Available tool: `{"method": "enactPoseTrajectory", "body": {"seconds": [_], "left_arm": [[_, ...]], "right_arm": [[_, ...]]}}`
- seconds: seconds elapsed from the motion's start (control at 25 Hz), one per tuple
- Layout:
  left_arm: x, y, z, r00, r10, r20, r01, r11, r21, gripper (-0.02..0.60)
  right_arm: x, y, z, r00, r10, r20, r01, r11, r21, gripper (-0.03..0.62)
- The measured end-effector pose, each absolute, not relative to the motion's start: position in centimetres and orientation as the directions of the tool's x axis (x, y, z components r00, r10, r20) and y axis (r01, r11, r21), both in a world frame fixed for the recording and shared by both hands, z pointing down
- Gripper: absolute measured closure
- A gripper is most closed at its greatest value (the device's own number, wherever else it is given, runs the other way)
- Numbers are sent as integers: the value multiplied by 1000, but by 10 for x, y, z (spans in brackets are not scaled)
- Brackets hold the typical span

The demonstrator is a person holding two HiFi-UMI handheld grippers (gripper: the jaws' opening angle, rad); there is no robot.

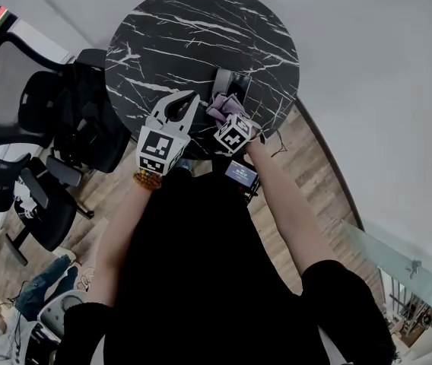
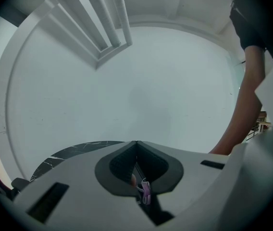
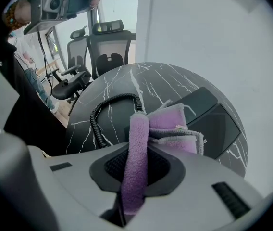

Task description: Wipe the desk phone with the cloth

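The desk phone (image 1: 231, 84) is a dark slab lying on the round black marble table (image 1: 201, 29), near its front edge. In the right gripper view the phone (image 3: 216, 121) shows with its coiled cord (image 3: 100, 114) running left. My right gripper (image 1: 231, 120) is shut on a folded purple cloth (image 1: 220, 108), held just above the phone's near end. The cloth (image 3: 136, 148) passes between the jaws and bunches ahead of them. My left gripper (image 1: 192, 99) hovers left of the phone, tilted up toward the wall. Its jaws (image 2: 136, 143) meet at the tips, with only a tiny purple scrap behind them.
Black office chairs (image 1: 45, 120) stand left of the table, also seen in the right gripper view (image 3: 105, 49). A white wall lies beyond the table. A small screened device (image 1: 241, 172) hangs at the person's waist. Wood floor (image 1: 315, 173) lies to the right.
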State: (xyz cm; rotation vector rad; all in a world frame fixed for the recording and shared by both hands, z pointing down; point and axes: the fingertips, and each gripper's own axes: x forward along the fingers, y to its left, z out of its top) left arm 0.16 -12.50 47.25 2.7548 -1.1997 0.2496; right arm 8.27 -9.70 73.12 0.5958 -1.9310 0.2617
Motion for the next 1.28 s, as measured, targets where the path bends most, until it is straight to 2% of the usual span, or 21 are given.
{"method": "enactPoseTrajectory", "body": {"seconds": [1.28], "left_arm": [[4, -123, 479, 677, -703, 217, -727, -684, 53, 569]], "right_arm": [[80, -83, 736, -371, -265, 890, -560, 828, 14, 536]]}}
